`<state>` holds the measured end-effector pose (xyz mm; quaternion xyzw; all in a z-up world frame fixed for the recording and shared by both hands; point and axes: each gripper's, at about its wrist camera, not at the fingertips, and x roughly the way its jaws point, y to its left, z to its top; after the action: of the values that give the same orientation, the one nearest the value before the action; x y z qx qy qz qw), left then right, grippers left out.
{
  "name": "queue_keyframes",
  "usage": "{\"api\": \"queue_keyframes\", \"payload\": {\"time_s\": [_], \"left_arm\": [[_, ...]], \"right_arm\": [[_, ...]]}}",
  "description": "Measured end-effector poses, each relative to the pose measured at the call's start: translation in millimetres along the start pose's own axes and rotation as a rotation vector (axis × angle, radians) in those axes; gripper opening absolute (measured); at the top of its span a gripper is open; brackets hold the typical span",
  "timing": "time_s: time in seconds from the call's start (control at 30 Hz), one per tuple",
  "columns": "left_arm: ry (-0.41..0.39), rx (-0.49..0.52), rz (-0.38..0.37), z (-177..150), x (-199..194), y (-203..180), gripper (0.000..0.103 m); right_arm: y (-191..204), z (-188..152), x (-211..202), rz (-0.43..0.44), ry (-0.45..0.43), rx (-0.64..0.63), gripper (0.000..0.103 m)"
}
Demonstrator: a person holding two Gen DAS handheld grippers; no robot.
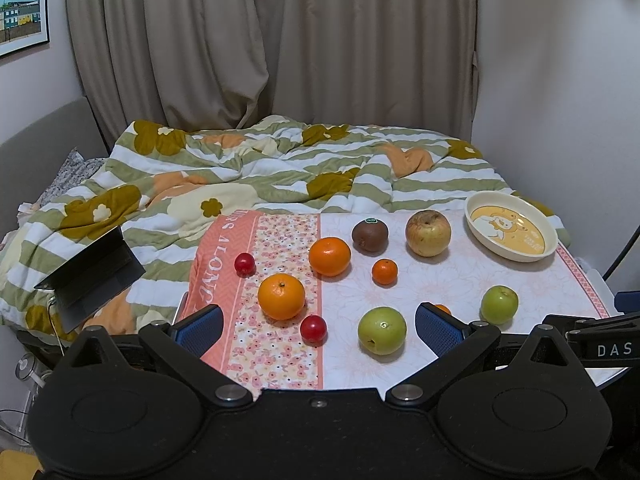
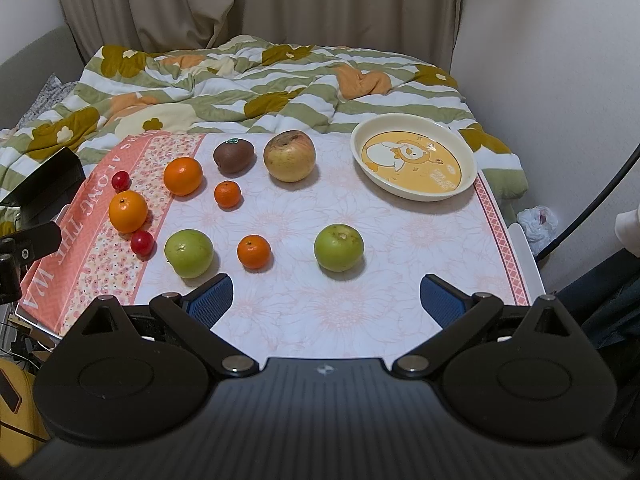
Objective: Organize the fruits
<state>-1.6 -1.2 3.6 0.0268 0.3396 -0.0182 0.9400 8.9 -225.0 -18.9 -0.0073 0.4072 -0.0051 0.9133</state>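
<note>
Fruit lies spread over a pink-and-white cloth on the table. A cream plate with a yellow cartoon stands empty at the far right; it is also in the left wrist view, plate. Near it sit a yellowish apple and a brown kiwi. Two big oranges, two small mandarins, two red cherry-like fruits and two green apples lie nearer. My left gripper and right gripper hang open over the table's near edge, holding nothing.
A rumpled flowered duvet covers the bed behind the table, with beige curtains beyond. An open dark laptop-like object rests on the bed at the left. A white wall and a black cable stand on the right.
</note>
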Motion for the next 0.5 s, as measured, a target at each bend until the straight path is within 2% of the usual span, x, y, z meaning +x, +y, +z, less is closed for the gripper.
{"api": "queue_keyframes", "payload": {"time_s": [0.5], "left_arm": [[-0.003,0.001,-0.002,0.3,1.2,-0.1,0.103]], "right_arm": [[1.7,0.6,-1.0,-0.002,0.002,0.004,0.103]]}}
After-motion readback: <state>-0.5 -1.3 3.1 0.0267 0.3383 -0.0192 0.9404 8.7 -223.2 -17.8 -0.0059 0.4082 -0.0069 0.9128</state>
